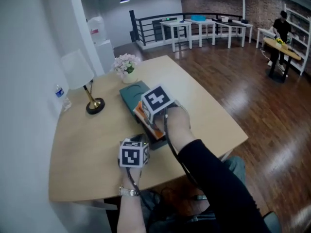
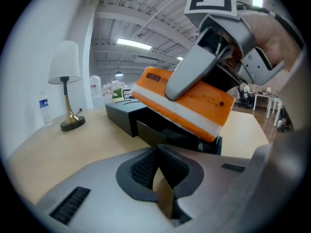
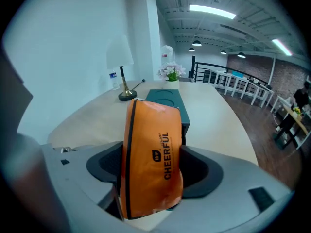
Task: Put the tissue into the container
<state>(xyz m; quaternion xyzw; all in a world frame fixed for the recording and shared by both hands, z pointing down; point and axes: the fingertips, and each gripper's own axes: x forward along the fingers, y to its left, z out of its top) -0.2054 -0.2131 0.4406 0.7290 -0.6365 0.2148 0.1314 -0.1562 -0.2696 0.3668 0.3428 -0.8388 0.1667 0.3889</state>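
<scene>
The right gripper (image 3: 150, 166) clamps the orange tissue pack (image 3: 151, 149), with the container (image 3: 167, 98) at twelve o'clock. Next, I think: lower, release. The left gripper (image 2: 158, 176) is closed, empty.

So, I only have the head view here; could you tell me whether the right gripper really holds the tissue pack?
Observer: Yes, the right gripper view shows the right gripper clamped on the orange tissue pack.
Operator: Is the container open?
Observer: The left gripper view shows the dark container with its drawer pulled out, under the tilted pack.
Operator: And the left gripper?
Observer: The left gripper is shut, nothing between its jaws.
</scene>
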